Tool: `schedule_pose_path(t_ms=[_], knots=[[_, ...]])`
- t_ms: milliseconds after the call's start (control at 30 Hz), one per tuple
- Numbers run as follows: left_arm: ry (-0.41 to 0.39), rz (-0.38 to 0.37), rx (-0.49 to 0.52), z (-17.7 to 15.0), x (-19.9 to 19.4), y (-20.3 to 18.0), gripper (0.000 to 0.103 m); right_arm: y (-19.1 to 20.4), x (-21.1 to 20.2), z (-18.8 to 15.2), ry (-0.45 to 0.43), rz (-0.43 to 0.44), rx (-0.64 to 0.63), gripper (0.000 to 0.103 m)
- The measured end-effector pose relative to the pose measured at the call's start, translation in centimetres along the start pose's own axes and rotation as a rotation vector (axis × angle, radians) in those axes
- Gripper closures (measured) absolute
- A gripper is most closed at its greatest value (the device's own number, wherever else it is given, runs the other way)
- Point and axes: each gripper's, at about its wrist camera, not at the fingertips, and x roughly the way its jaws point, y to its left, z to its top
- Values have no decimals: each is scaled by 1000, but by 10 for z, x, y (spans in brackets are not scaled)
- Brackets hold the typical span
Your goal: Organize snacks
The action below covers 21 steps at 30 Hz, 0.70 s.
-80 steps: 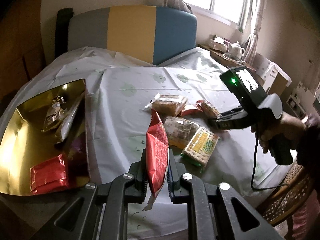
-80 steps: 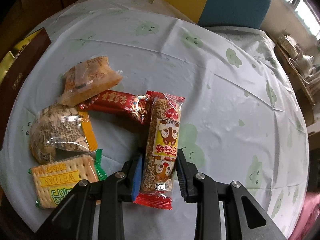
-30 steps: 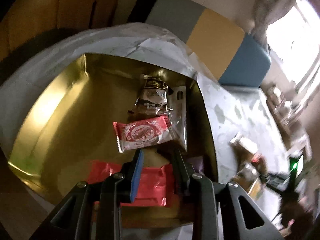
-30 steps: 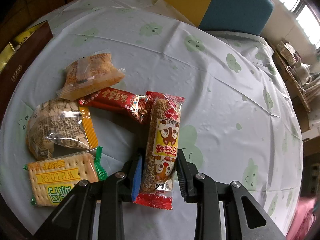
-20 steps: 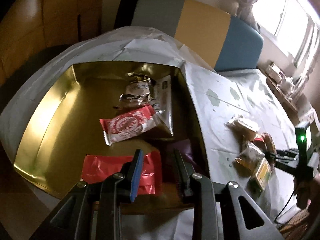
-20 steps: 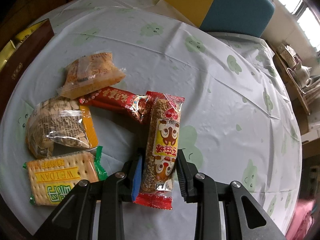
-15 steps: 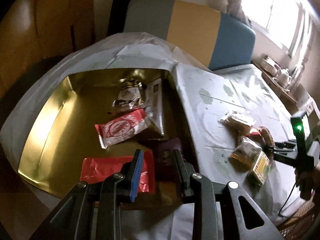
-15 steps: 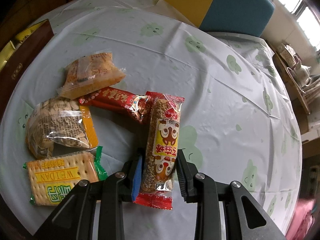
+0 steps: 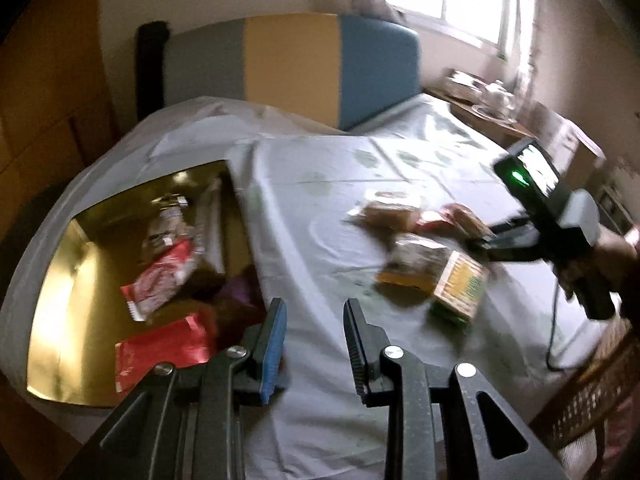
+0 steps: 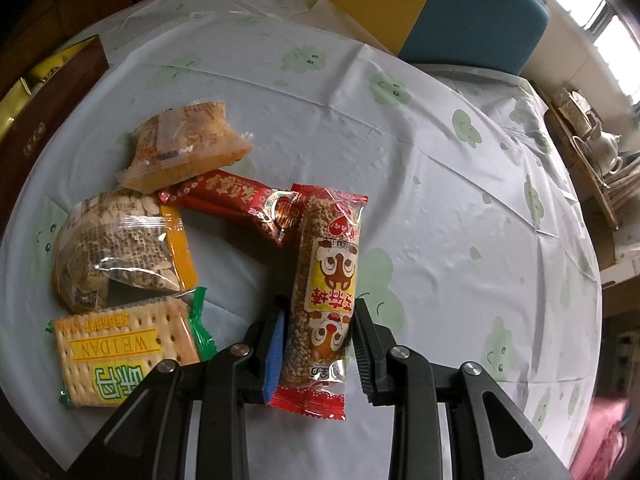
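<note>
Over the tabletop point(image 10: 440, 160), the right claw point(image 10: 318, 344) is clamped on a puffed-rice bar point(image 10: 326, 276) beside the loose snacks, while the left claw point(image 9: 314, 344) hangs open and empty by the gold box point(image 9: 60, 280).

5 snack packets point(image 10: 124, 248), 2 tongs point(image 10: 316, 344).

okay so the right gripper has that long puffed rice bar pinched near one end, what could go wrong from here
The right gripper grips the rice bar near its lower end, so most of it sticks out ahead; it may droop or slip when lifted. Its far end lies against the red packet, which could get dragged along. The left gripper is empty with its view blurred, and the two grippers could collide near the gold box.
</note>
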Motion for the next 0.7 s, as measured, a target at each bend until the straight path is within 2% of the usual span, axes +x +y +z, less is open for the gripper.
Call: schedule_pose_path(t_ms=[300,500,700], knots=[[64,-90,129,-17,17,-35,73,0,-1,-1,1,1,1,71],[100,-113,187,-30,29,-51,73,-1,0,-1,1,2,2,71],[144,-119,203,-40,45,-55,73,-1,0,-2,1,3,3,71]])
